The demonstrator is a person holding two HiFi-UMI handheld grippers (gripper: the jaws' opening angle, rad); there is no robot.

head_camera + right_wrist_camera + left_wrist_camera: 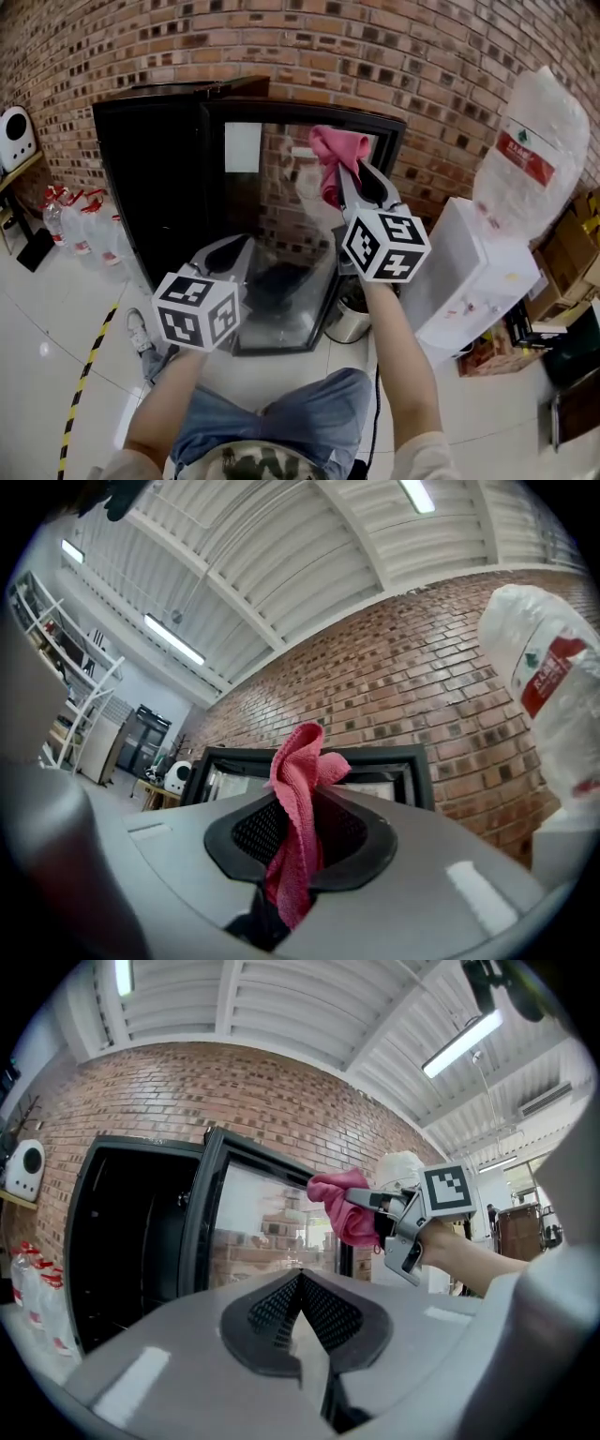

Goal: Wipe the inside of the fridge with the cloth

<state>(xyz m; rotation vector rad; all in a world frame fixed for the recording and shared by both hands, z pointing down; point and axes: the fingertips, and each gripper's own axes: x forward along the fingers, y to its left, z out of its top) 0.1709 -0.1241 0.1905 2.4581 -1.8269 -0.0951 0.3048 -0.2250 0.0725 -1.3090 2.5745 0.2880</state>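
Observation:
The black fridge stands against the brick wall with its glass door swung open toward me. My right gripper is raised in front of the door's top edge, shut on a pink cloth that bunches out past its tips. In the right gripper view the cloth hangs pinched between the shut jaws of the gripper. My left gripper sits lower, before the door's lower left, shut with nothing in it. Its own view shows the shut left gripper, the dark fridge interior and the cloth.
A white box with a plastic bag on top stands at the right. A metal bin sits on the floor by the door's foot. Water bottles line the floor at the left, near yellow-black tape.

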